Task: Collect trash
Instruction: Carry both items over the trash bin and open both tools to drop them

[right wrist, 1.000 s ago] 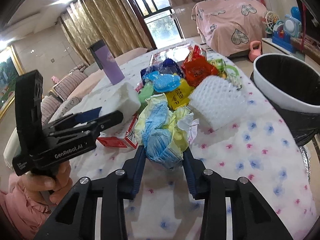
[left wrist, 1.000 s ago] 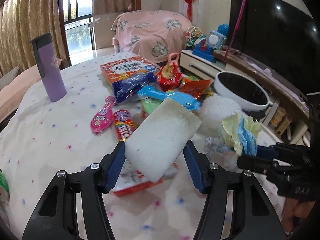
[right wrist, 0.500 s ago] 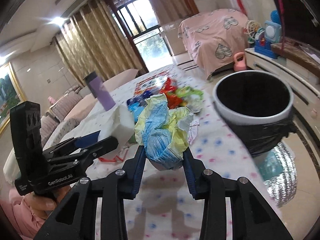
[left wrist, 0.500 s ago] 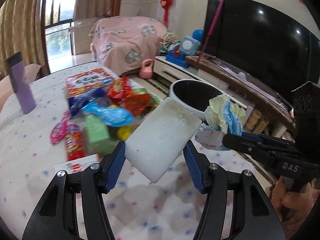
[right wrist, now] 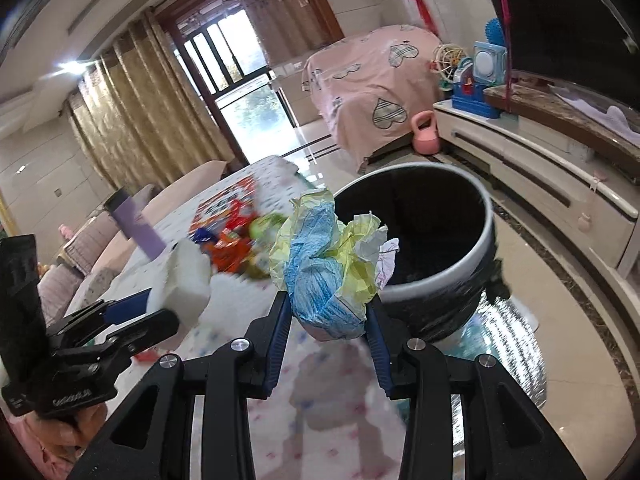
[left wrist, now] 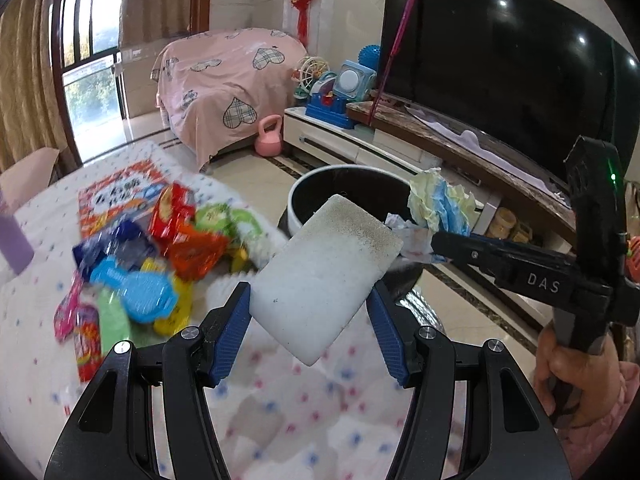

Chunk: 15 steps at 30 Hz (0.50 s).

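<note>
My left gripper point(left wrist: 310, 308) is shut on a white foam block point(left wrist: 326, 276), held tilted above the table's right edge. My right gripper point(right wrist: 327, 312) is shut on a crumpled wad of yellow, blue and white paper point(right wrist: 326, 264), just in front of the bin's near rim. The white-rimmed trash bin point(right wrist: 486, 216) with a black liner stands on the floor beside the table. In the left wrist view the right gripper point(left wrist: 434, 242) carries the paper wad point(left wrist: 438, 206) over the bin point(left wrist: 296, 220). In the right wrist view the left gripper point(right wrist: 160, 308) with the foam block point(right wrist: 184, 280) is at the left.
Bright snack wrappers point(left wrist: 184, 232) and a red box point(left wrist: 120, 196) lie on the spotted tablecloth point(left wrist: 280, 420); a purple bottle point(right wrist: 134, 224) stands farther back. A TV point(left wrist: 500, 76) on a low cabinet point(right wrist: 540, 172), toys, a pink kettlebell point(left wrist: 269, 136) and a pink-covered sofa point(left wrist: 224, 84) are beyond the bin.
Both grippers have swung right and a little upward from over the wrapper pile toward the bin, each keeping its load. The bin now fills more of both views.
</note>
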{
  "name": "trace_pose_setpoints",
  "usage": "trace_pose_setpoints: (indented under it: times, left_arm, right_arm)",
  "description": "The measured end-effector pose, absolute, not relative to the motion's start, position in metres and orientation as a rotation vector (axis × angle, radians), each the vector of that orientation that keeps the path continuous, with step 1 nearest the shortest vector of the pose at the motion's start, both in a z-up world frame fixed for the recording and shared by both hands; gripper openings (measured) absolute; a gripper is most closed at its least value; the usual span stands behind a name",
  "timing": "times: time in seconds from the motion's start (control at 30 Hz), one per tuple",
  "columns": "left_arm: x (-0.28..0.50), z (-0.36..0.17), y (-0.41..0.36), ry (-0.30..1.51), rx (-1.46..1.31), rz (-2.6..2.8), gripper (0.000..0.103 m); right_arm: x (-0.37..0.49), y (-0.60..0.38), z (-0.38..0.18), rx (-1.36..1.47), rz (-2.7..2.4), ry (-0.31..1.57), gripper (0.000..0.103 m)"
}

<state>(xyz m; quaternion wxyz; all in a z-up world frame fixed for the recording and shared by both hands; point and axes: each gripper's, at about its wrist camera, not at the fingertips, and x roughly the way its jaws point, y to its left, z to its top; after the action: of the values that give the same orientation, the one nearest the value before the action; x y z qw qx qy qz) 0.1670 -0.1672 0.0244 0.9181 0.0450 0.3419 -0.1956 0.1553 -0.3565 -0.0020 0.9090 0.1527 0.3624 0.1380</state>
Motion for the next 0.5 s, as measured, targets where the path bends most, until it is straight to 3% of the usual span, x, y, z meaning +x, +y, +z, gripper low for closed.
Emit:
trace_pose_setpoints:
  times: [0.5]
  left_arm:
    - [0.238, 0.021, -0.229, 0.740, 0.159, -0.384, 0.059]
  right_arm:
    - [0.222, -0.399, -0.001, 0.288, 0.265, 0.787, 0.038]
